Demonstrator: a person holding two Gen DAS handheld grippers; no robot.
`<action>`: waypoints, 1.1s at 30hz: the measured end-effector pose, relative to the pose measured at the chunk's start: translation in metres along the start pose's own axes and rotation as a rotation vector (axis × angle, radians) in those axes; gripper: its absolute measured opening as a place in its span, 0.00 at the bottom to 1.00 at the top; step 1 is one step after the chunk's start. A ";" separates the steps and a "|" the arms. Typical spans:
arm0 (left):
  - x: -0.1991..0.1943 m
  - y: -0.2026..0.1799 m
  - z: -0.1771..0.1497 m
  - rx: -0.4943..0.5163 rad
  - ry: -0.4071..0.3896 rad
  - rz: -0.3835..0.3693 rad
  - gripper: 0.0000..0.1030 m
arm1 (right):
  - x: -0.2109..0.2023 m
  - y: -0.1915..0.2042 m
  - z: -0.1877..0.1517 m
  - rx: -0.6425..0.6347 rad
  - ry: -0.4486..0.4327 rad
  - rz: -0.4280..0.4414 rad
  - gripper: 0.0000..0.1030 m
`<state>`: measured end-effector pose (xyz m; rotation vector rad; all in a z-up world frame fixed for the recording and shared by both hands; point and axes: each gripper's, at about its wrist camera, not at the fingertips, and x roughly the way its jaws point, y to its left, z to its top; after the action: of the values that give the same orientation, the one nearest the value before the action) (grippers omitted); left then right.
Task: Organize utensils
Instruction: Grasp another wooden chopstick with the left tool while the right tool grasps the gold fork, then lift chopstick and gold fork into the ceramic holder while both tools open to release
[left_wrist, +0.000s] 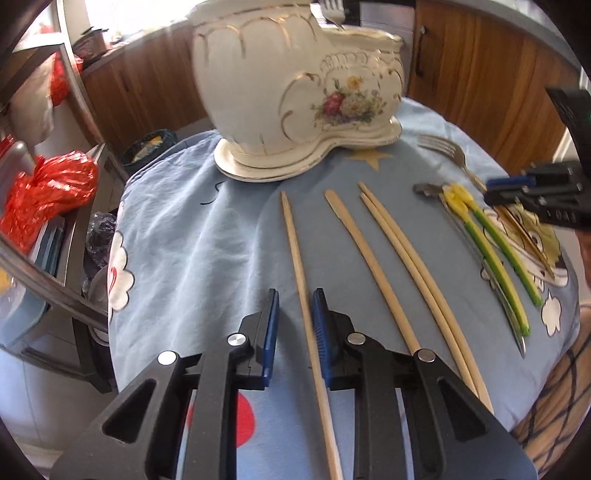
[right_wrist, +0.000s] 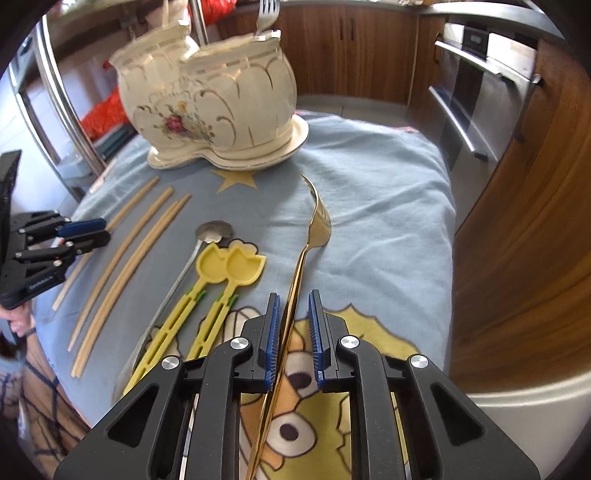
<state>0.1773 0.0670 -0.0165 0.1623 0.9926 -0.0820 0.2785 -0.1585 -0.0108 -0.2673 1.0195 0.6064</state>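
Note:
A white floral ceramic holder (left_wrist: 295, 92) stands at the back of the blue cloth, a fork (right_wrist: 266, 16) upright in it. Several wooden chopsticks (left_wrist: 391, 266) lie side by side. My left gripper (left_wrist: 295, 306) is open, its jaws on either side of the leftmost chopstick (left_wrist: 295, 254), which lies on the cloth. My right gripper (right_wrist: 293, 310) is open around the handle of a gold fork (right_wrist: 317, 218) lying on the cloth. Two yellow-green tulip spoons (right_wrist: 229, 266) and a metal spoon (right_wrist: 212, 230) lie between chopsticks and fork.
The table's right edge drops toward an oven (right_wrist: 480, 92) and wooden cabinets (right_wrist: 517, 221). A metal rack with red bags (left_wrist: 48, 192) stands left of the table. The person's patterned sleeve (left_wrist: 554, 398) shows at the near right.

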 end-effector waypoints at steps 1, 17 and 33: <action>0.001 0.000 0.003 0.012 0.016 -0.004 0.20 | 0.004 0.000 0.007 -0.008 0.027 -0.009 0.16; 0.008 0.022 0.014 -0.026 0.089 -0.103 0.06 | 0.002 -0.016 0.004 0.067 0.034 0.076 0.07; -0.032 0.037 0.000 -0.167 -0.142 -0.151 0.05 | -0.051 -0.019 -0.021 0.119 -0.213 0.150 0.06</action>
<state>0.1653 0.1035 0.0142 -0.0714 0.8647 -0.1462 0.2553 -0.2011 0.0214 -0.0205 0.8703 0.6912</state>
